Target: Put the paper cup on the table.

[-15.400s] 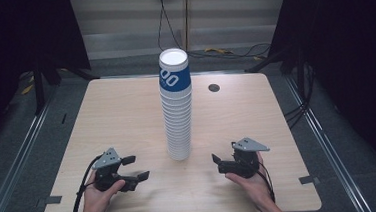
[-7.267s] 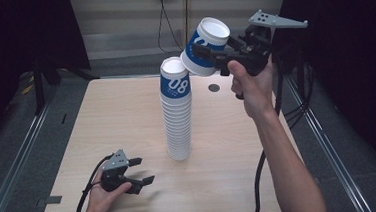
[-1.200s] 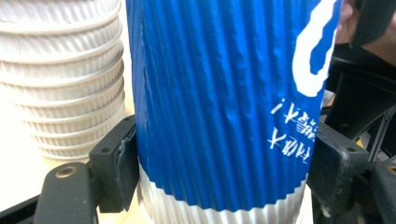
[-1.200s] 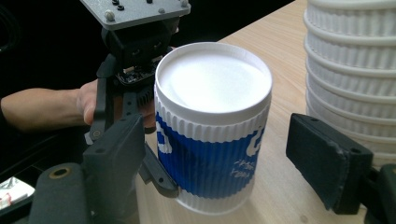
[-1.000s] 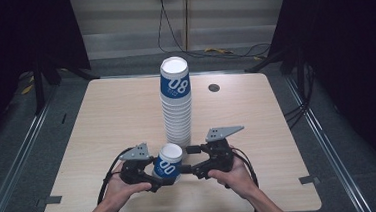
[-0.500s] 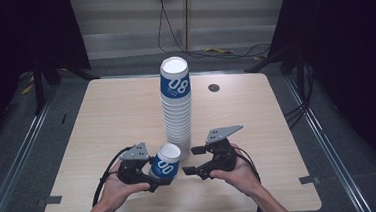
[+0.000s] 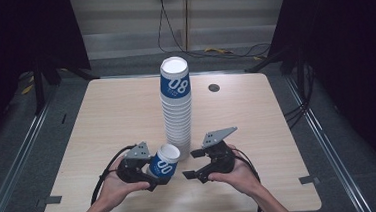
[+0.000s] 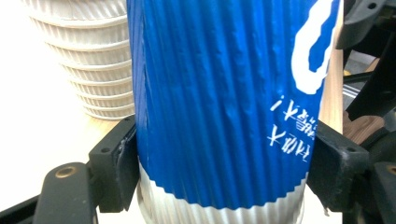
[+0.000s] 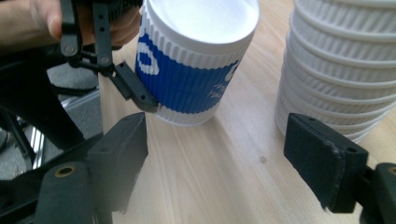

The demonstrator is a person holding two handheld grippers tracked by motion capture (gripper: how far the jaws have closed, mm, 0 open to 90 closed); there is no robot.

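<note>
High view: near the table's (image 7: pixel 101 117) front edge, the left gripper (image 7: pixel 153 174) clamps a blue-and-white ribbed paper cup (image 7: pixel 163 160), tilted, just left of the tall cup stack (image 7: pixel 177 106). The right gripper (image 7: pixel 194 164) sits beside it, jaws apart.

Left gripper view: both jaws press the cup's corrugated blue sleeve, white print upside down.

Right gripper view: the cup's white bottom faces the camera between wide-open jaws.

Pale wooden table (image 7: pixel 111 116) (round dark grommet (image 7: pixel 214 87)) bearing tall cup stack (image 7: pixel 177 112).
</note>
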